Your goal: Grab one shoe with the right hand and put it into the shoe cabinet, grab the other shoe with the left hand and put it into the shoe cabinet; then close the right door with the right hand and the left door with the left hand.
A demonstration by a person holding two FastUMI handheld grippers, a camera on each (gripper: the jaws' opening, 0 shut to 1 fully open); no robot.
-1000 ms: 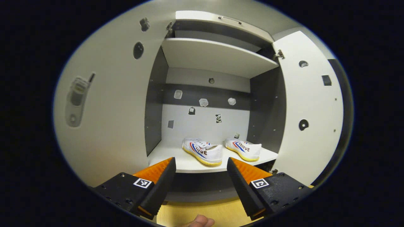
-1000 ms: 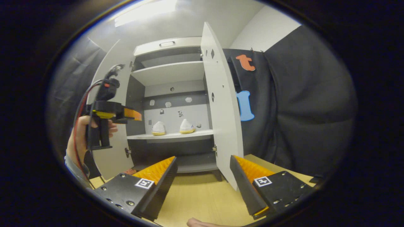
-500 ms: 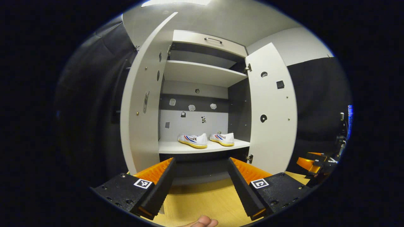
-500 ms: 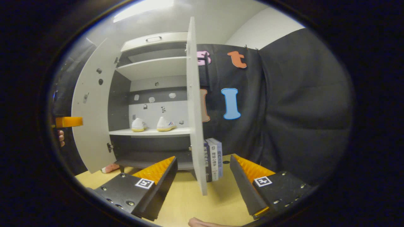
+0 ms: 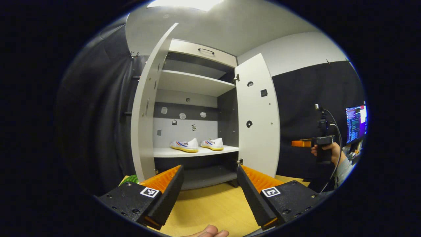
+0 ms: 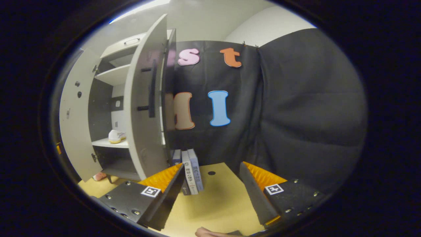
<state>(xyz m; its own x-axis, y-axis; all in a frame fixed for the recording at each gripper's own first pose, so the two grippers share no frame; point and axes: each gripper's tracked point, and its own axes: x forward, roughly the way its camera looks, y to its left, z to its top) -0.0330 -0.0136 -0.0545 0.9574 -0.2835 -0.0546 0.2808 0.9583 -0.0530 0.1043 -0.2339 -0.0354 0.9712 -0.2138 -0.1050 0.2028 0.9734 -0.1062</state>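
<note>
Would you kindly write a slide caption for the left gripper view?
Both white shoes on the cabinet shelf, both doors open, left gripper open.

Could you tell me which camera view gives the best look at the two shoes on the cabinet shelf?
The left gripper view: both shoes sit side by side on the shelf, seen between the open doors. In the right gripper view, the right door hides all but part of one shoe.
</note>
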